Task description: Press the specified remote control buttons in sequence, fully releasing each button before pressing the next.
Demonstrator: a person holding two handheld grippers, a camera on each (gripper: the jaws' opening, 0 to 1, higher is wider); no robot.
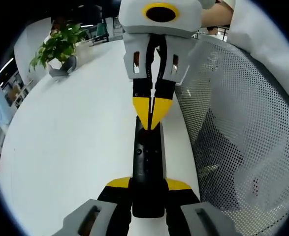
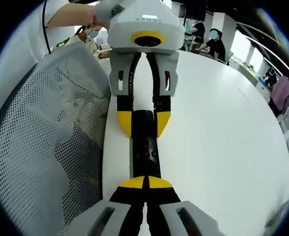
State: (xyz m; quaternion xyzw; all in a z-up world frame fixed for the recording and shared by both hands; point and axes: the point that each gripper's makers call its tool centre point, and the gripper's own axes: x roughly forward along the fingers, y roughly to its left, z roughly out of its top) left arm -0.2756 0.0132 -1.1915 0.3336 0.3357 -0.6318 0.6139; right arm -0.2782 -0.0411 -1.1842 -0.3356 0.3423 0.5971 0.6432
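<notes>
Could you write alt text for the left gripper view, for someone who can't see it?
A black remote control lies on a white table, held at its near end between the left gripper's yellow-tipped jaws. The right gripper faces it, its closed tips on the remote's far end. A potted plant stands far left; a mesh chair back is right.

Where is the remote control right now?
The remote lies near the white table's edge beside the mesh chair back, clamped at one end by the left gripper, right gripper closed over the other end.
</notes>
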